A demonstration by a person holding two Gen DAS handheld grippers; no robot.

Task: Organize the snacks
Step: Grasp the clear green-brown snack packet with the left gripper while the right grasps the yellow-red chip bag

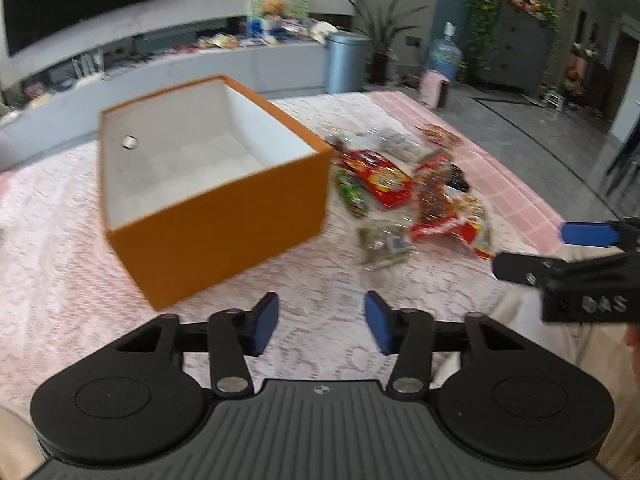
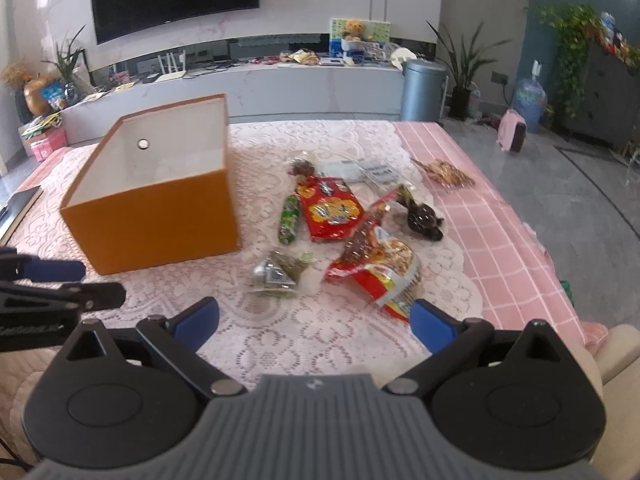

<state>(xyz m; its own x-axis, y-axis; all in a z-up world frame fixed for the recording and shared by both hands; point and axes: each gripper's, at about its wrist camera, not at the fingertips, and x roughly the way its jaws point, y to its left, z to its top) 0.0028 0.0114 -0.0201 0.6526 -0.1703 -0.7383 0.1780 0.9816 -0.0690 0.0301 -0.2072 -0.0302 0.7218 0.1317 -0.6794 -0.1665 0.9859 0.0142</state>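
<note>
The orange box (image 2: pixel 160 208) has no snacks in it. All the snacks (image 2: pixel 340 220) lie beside the box. Both the left gripper (image 1: pixel 322 322) and the right gripper (image 2: pixel 316 320) are open and hold nothing.

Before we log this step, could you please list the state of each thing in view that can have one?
Orange cardboard box with white inside: upright, lidless, empty.
Flat red snack packet: lying on the lace cloth, outside the box.
Slim green snack packet: lying flat beside the red one.
Left gripper: open, nothing between its blue pads.
Right gripper: open wide, holding nothing.
</note>
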